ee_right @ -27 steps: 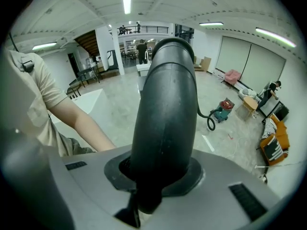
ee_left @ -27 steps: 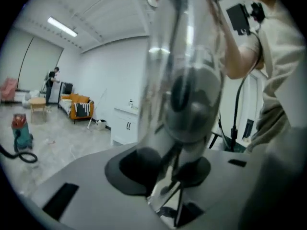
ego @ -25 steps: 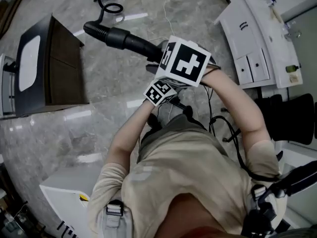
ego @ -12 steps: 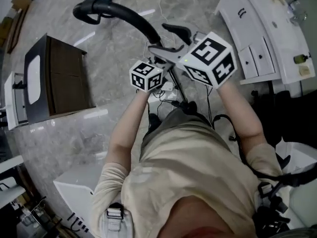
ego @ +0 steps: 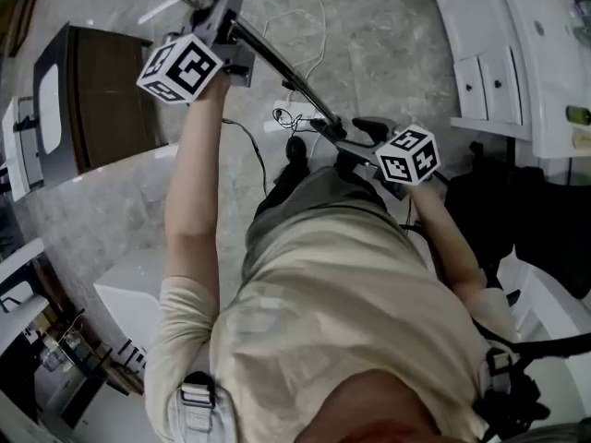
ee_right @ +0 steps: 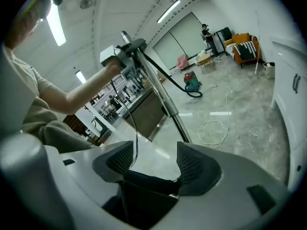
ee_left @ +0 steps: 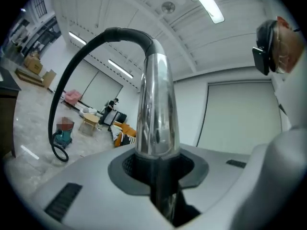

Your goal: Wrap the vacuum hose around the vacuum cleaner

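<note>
Where the head view looks down past the person's beige shirt (ego: pixel 351 293), the left gripper (ego: pixel 224 12) is held high at far left on the chrome wand (ego: pixel 277 63). The wand slants from the far-left edge down to the right gripper (ego: pixel 337 135), just in front of the body. A dark cabinet (ego: pixel 102 90) stands at left and a white cabinet (ego: pixel 499 53) at far right. A white cord (ego: pixel 309 26) lies loose on the grey floor (ego: pixel 369 53) between them.

Left gripper view: the jaws are clamped on the wand, having just been closing on it. The tube rises straight out from between them. The black vacuum hose (ee_left: pixel 91 42) leaves the wand's top, arcs over to the left and drops to a loop on the floor. The loop lies just beside the teal vacuum cleaner (ee_left: pixel 62 138), far across the room.

Right gripper view: the jaws have just opened and stand wide apart, with nothing between the pads (ee_right: pixel 194 164). The wand runs up and away beyond them to the left gripper. The hose trails from there to the cleaner on the far floor, and the cord lies nearer, at right
</note>
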### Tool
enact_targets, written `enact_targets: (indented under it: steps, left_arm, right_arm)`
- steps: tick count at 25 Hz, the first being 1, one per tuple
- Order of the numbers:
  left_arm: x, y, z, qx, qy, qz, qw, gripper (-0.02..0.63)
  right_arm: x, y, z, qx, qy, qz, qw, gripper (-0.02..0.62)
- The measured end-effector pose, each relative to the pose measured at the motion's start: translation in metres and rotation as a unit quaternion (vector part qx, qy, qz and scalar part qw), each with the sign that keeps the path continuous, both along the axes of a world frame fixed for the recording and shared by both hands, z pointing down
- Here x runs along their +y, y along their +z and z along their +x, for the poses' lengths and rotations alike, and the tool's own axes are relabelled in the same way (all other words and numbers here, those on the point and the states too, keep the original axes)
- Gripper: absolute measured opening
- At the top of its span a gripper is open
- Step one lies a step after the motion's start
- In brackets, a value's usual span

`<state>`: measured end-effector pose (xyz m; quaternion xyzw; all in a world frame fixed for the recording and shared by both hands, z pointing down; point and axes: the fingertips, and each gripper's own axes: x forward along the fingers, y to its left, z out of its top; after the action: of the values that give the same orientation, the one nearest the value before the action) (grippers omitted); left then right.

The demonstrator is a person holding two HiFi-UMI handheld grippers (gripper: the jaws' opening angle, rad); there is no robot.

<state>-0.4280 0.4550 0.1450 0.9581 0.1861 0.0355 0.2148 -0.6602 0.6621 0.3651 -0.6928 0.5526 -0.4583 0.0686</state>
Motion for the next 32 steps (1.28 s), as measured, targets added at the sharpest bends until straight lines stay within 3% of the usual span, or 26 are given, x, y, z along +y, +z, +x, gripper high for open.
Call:
enact_targets:
  steps: [3,8,10,13,17,21,24,25,28,29,30,32]
  left_arm:
    - [-0.043,-0.02,0.001,0.025,-0.062,-0.017,0.9976,0.098]
    - [-0.131,-0.016,-0.009,0.039,-0.148,-0.044,0.9872,0.098]
    - [-0.153,-0.009,-0.011,0.038,-0.173,-0.055,0.9826,0.098]
    - [-0.162,-0.008,0.001,0.032,-0.176,-0.071,0.9813,0.098]
    - [-0.158,-0.016,0.05,0.016,-0.153,-0.09,0.9839,0.098]
    - [-0.123,-0.025,0.084,0.012,-0.106,-0.108,0.9883,0.098]
    - [-0.09,-0.022,0.107,-0.004,-0.093,-0.11,0.9895,0.098]
    - [-0.082,-0.02,0.116,-0.011,-0.096,-0.109,0.9894,0.098]
    - [-0.069,-0.012,0.139,-0.028,-0.123,-0.087,0.9883,0.098]
    - [-0.068,-0.007,0.144,-0.035,-0.135,-0.074,0.9874,0.098]
    - [-0.069,-0.002,0.15,-0.041,-0.146,-0.063,0.9865,0.098]
    - [-0.075,0.01,0.165,-0.052,-0.155,-0.049,0.9853,0.098]
  right_arm:
    - [0.001,0.04,0.017,-0.024,0.012,-0.044,0.999,0.284]
    - [0.016,0.05,0.048,-0.087,0.106,-0.05,0.989,0.282]
    - [0.017,0.058,0.05,-0.093,0.104,-0.075,0.987,0.282]
    - [0.012,0.069,0.056,-0.081,0.092,-0.124,0.985,0.282]
    - [-0.015,0.072,0.08,-0.051,0.096,-0.138,0.984,0.282]
    - [-0.052,0.086,0.14,0.066,0.037,-0.186,0.98,0.284]
    - [-0.071,0.107,0.199,0.144,-0.049,-0.236,0.96,0.284]
    - [-0.074,0.116,0.21,0.149,-0.088,-0.243,0.955,0.329]
    - [-0.087,0.145,0.219,0.105,-0.174,-0.195,0.96,0.33]
    - [-0.094,0.154,0.216,0.087,-0.201,-0.169,0.961,0.299]
    - [-0.101,0.162,0.213,0.076,-0.233,-0.148,0.958,0.157]
    - [-0.109,0.17,0.219,0.072,-0.301,-0.136,0.941,0.15]
